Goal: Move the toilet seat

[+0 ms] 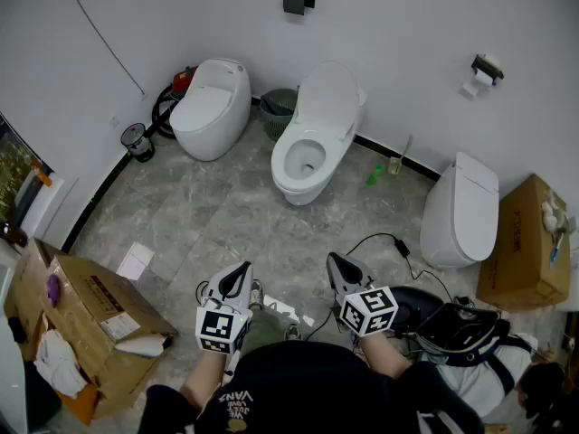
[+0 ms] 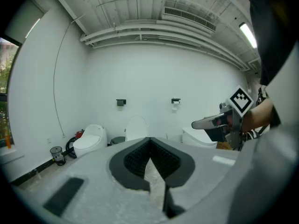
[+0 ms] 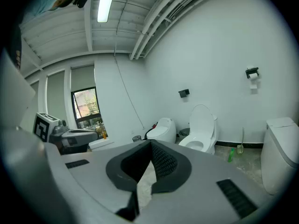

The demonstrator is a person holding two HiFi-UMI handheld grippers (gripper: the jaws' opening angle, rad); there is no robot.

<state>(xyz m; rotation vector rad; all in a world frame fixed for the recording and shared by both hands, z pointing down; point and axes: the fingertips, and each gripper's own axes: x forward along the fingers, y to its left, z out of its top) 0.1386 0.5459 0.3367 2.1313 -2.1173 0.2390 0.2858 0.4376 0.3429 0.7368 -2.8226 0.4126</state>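
Note:
The middle toilet [image 1: 312, 138] stands open against the far wall, its seat and lid [image 1: 327, 93] tipped up and the bowl showing. It also shows in the left gripper view as the open toilet [image 2: 136, 127] and in the right gripper view as the open toilet [image 3: 202, 130]. My left gripper [image 1: 242, 269] and right gripper [image 1: 335, 260] hover close to my body, well short of the toilet, both shut and empty. In their own views, the left gripper [image 2: 150, 139] and the right gripper [image 3: 150, 143] each have their jaws closed tip to tip.
A closed toilet [image 1: 213, 107] stands at the left, another closed one [image 1: 461, 211] at the right. A bin [image 1: 279, 111], a green bottle [image 1: 374, 174], cardboard boxes [image 1: 95, 319] [image 1: 525, 242], a black bag [image 1: 466, 328] and a cable [image 1: 389, 242] lie around the tiled floor.

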